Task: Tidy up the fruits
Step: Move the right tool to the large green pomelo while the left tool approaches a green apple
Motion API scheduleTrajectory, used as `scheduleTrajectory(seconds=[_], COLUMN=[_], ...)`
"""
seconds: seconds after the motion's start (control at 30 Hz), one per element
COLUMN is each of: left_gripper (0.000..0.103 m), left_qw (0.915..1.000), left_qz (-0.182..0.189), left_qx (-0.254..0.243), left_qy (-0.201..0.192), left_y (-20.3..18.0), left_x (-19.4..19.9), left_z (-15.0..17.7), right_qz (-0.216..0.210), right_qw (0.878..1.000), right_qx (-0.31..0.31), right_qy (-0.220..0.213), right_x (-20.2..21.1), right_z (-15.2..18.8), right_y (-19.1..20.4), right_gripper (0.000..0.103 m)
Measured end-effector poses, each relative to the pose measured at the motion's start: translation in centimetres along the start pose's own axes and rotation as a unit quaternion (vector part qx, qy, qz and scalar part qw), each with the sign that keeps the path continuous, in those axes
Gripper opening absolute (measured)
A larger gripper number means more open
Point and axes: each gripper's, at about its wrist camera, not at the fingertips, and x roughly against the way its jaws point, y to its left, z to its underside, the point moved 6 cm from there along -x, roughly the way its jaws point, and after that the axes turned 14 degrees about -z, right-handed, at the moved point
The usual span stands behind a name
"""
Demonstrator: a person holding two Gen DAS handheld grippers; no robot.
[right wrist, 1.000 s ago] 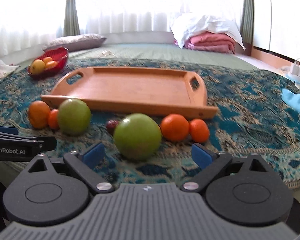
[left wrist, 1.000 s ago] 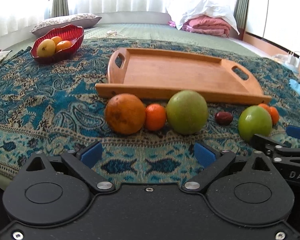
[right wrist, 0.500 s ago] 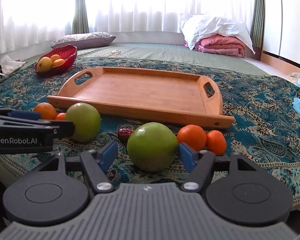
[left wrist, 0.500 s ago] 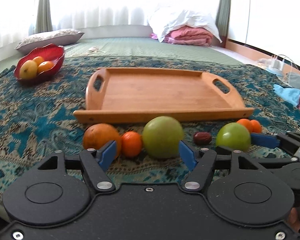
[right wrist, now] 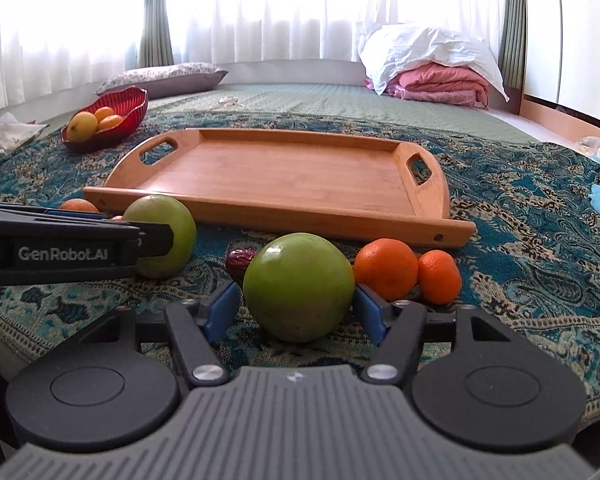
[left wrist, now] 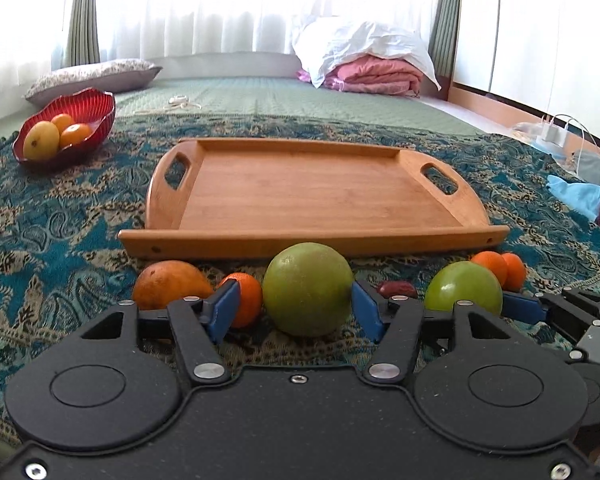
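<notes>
Left gripper [left wrist: 294, 312] spread around one green apple [left wrist: 308, 289]; right gripper [right wrist: 296, 307] spread around another green apple [right wrist: 299, 285]. Wooden tray [right wrist: 284, 172] at twelve o'clock.

"GenRobot.AI" on left claw [right wrist: 172, 236]

green apple [left wrist: 307, 289] between left gripper [left wrist: 292, 312] pads

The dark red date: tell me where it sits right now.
In the right wrist view the date lies on the patterned cloth in front of the wooden tray, between the two green apples, just left of the nearer one.
</notes>
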Motion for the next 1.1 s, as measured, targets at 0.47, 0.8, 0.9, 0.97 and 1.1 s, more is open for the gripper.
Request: scheduleTrajectory(seconds=[0.47, 0.8, 0.9, 0.97, 1.1], left_gripper=[0.062, 0.062, 0.062, 0.062, 0.052], left_qw=[0.9992, 0.9986, 0.9984, 0.9982, 0.9983], left_qz=[-0.002, 0.002, 0.004, 0.007, 0.016], left_qx=[-0.023, -0.024, -0.025, -0.025, -0.015], left_qy=[-0.032, -0.046, -0.051, -0.054, -0.054], left_y=[-1.6, -2.0, -2.0, -2.1, -1.9], left_x=[-1.1, -1.6, -1.7, -1.6, -1.1], left_z=[-0.5, -0.6, -0.5, -0.4, -0.3], right_qz=[0.005, 0.000, -0.002, -0.004, -0.003], right_qw=[1.000, 1.000, 1.000, 1.000, 1.000], right_qx=[0.005, 0.006, 0.006, 0.007, 0.005], right_qy=[-0.005, -0.015, -0.018, -0.021, -0.028], right_x=[-1.4, -2.0, -2.0, -2.0, -1.8], right_z=[0.5, 0.5, 0.5, 0.5, 0.7], right_y=[-0.3, -0.5, -0.6, -0.6, -0.6], right_gripper=[0.067, 0.066, 0.066, 0.066, 0.061])
